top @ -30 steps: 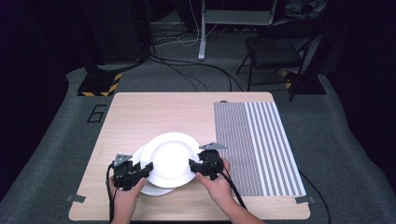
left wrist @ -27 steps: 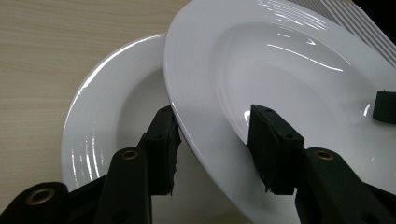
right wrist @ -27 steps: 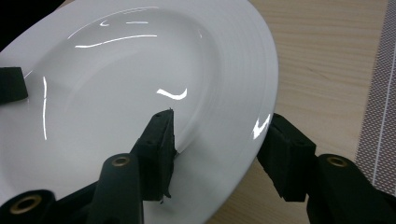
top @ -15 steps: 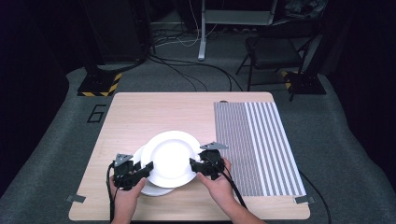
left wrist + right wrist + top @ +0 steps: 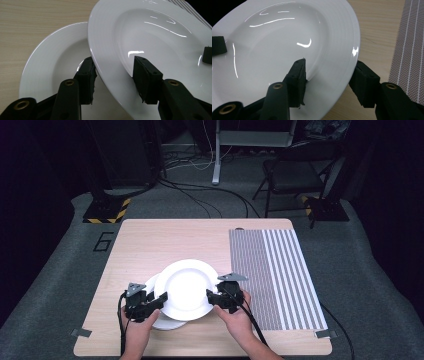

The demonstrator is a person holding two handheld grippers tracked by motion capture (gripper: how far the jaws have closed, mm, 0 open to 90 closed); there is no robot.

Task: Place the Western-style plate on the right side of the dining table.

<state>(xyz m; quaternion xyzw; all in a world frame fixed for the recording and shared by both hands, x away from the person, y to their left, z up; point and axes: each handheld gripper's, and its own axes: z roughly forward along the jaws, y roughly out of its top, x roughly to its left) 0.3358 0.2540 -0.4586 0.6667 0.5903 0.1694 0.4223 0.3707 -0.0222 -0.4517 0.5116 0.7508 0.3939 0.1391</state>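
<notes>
The upper plate (image 5: 186, 289) is held over the lower plate (image 5: 161, 320) at the near left of the tabletop (image 5: 150, 245). The left tongs (image 5: 156, 303) and right tongs (image 5: 212, 297) each hold its rim. The glazed rim may slip out, and the plate could strike the one below.

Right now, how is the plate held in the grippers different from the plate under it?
The upper plate is gripped at opposite rims by the left gripper and right gripper; the lower plate is held by neither. The upper plate sits tilted, while the lower plate lies flat on the table. The upper plate shows whole from above; the lower plate is mostly covered by it. Both are plain white, round and glossy with a wide rim.
</notes>
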